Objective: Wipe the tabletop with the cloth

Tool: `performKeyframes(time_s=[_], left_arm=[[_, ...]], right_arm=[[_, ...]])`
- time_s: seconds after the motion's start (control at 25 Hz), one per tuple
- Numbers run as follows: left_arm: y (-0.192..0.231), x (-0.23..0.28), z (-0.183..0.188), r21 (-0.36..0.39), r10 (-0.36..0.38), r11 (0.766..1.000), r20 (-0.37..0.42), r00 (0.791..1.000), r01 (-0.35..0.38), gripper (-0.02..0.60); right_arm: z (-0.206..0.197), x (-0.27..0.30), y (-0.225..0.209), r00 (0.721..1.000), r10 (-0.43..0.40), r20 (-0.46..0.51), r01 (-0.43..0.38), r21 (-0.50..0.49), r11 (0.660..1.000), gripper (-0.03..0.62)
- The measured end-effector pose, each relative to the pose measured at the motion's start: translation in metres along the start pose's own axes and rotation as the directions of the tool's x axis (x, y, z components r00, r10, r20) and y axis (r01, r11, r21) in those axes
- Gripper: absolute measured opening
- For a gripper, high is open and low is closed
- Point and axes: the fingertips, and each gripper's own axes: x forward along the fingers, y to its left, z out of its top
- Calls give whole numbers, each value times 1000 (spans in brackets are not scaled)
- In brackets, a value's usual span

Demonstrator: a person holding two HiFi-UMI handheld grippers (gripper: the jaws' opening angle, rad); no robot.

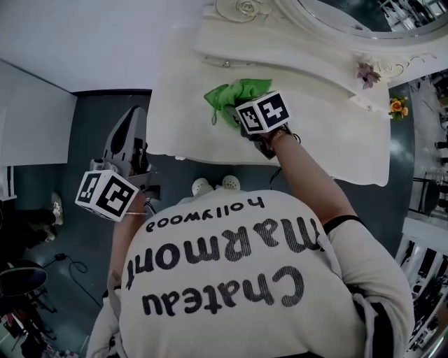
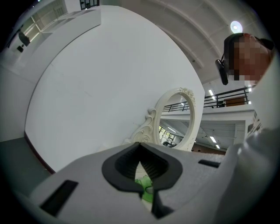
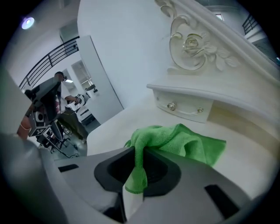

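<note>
The green cloth [image 1: 236, 94] lies bunched on the cream tabletop [image 1: 315, 133] just in front of a small drawer [image 3: 183, 107]. My right gripper [image 1: 246, 115] reaches over the table's near half and is shut on the cloth [image 3: 186, 144]; a pinched fold runs down between its jaws [image 3: 136, 168]. My left gripper [image 1: 131, 129] hangs off the table's left edge over the dark floor. In the left gripper view its jaws [image 2: 141, 164] are shut on nothing and point up at the white wall; a bit of green cloth [image 2: 145, 184] shows beyond them.
An ornate white oval mirror [image 1: 336, 17] stands at the back of the table, with carved scrollwork [image 3: 192, 46] above the drawer. Small flowers [image 1: 397, 106] sit at the table's right end. White shoes [image 1: 213, 184] show below the front edge. Camera gear [image 1: 21, 280] stands on the floor at left.
</note>
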Motion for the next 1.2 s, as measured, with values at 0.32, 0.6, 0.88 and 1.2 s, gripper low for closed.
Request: performKeyframes(time_s=[0.32,0.6,0.88,1.2], left_arm=[[11,-11,0,-8,35,999,8,999,-35,8],[5,0,-2,-18,15,1000,0,1000,-15,8],[-6,15,-4,-9,-17,1000,-15,1000,17,8],[-26,34,-7,3,-64,998,-39,997,65,8]], right_arm=[[-5,25,10,999,-18,-46,15,-58,998,68],[-7,28,9,992,-112,-58,102,-154,983,66],[-13,20,-5,986,-137,-92,122,-148,981,66],[-27,-4,-32,982,-174,-78,166,-99,981,66]])
